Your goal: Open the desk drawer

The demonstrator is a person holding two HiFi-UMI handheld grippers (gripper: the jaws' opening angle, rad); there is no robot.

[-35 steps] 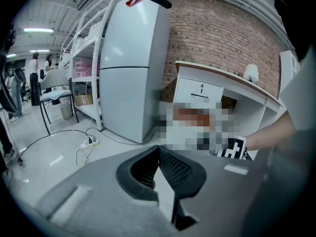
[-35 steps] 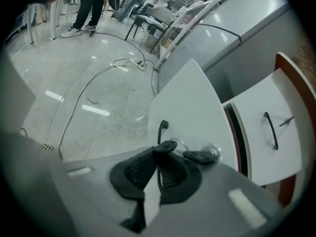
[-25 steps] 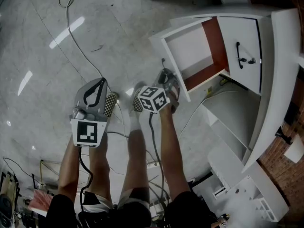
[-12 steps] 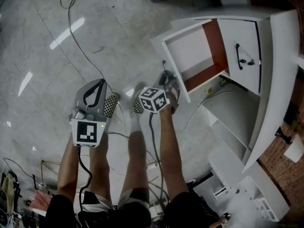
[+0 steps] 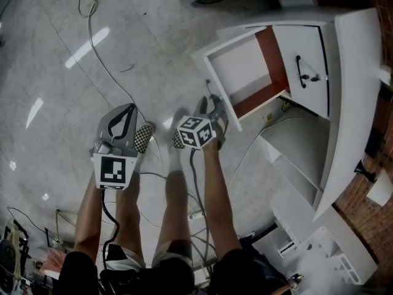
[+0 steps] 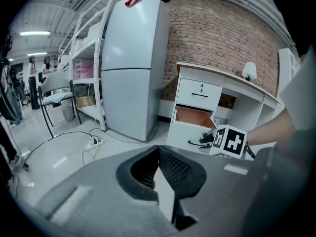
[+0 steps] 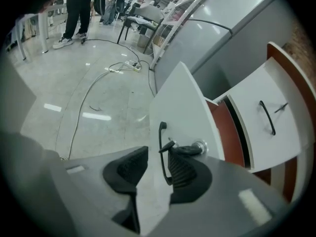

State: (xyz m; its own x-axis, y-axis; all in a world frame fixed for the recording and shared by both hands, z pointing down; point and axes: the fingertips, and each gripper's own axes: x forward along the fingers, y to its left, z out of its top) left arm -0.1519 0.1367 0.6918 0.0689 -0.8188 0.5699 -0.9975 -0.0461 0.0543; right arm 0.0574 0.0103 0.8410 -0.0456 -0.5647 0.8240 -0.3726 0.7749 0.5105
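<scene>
Right gripper view: with the desk drawer (image 7: 180,107) already pulled out at frame centre, my right gripper (image 7: 157,158) had just been opening, its fingers (image 7: 185,174) parted around the handle (image 7: 160,149) to release it; my left gripper (image 6: 158,149), closed and empty, hung aside.

a tall white refrigerator (image 6: 131,68) stands by a red brick wall (image 6: 217,38) and white metal shelving (image 6: 86,58), a white power strip (image 6: 94,143) lying on the glossy grey floor (image 5: 43,60).

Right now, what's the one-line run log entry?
drawer: pulled out | right claw: jaws just opening, handle between them, not clamped | left claw: shut, empty
</scene>
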